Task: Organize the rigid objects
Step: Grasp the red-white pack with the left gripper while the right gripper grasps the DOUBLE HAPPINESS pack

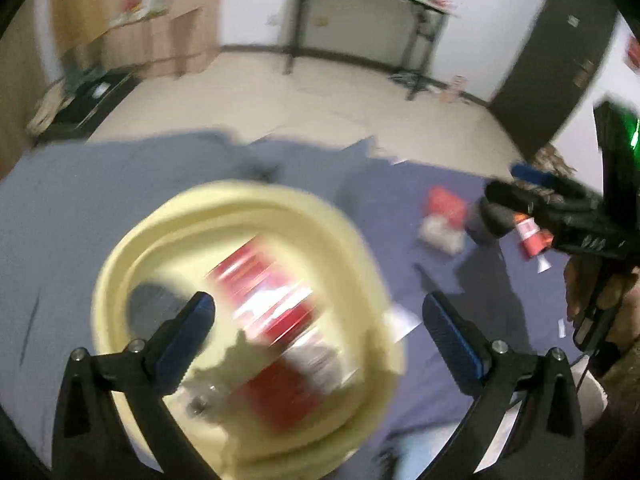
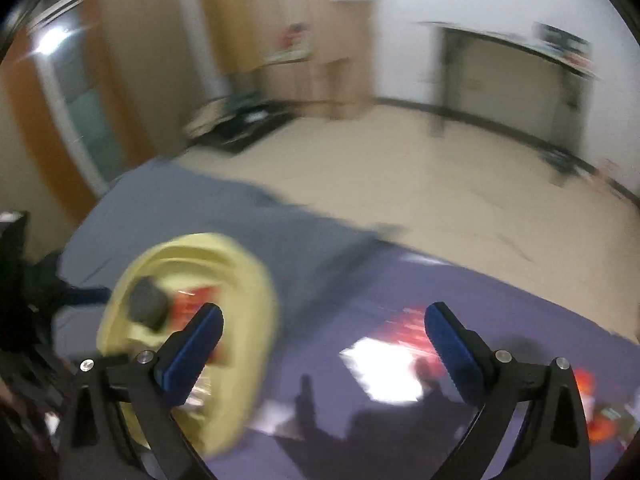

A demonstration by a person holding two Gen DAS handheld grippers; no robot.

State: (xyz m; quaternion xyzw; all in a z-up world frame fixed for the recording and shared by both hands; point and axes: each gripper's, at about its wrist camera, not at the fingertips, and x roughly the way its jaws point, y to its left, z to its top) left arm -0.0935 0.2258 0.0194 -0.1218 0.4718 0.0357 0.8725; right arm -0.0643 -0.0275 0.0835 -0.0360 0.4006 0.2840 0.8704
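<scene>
Both claws gape wide and empty; left claw (image 1: 318,316) over yellow basin (image 1: 132,264); right claw (image 2: 324,328) above purple cloth (image 2: 340,300).

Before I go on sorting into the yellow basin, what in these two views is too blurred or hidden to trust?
- Red packages in the yellow basin, left wrist view: motion blur; count and labels unreadable.
- Dark round object in the basin, right wrist view: blurred, unidentifiable.
- Red and white items on the purple sheet, right wrist view: smeared and glared out.
- Red tube, left wrist view: partly hidden behind the right gripper.
</scene>
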